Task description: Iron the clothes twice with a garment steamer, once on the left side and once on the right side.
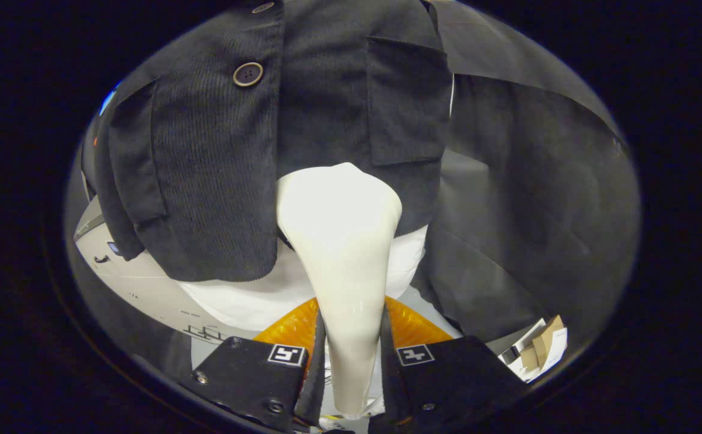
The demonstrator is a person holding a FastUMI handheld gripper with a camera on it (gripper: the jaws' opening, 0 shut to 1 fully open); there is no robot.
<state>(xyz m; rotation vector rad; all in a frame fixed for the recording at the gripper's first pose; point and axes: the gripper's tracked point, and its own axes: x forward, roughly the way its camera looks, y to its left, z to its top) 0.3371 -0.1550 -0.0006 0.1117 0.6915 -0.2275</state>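
Note:
My gripper (351, 355) is shut on the handle of a cream-white garment steamer (341, 241), both fingers pressing its narrow stem. The steamer's broad head rises ahead of the fingers and rests against the lower hem of a dark corduroy jacket (218, 169) that hangs in front of me. The head sits just right of the jacket's front opening, below the right-side patch pocket (408, 102). A round button (247, 74) shows on the left front panel. A white garment (254, 301) hangs out under the jacket's hem.
Black cloth (537, 193) hangs behind and to the right of the jacket. A pale grey-white panel (140, 283) lies low at the left. Cardboard scraps and paper (540, 349) lie on the floor at the lower right.

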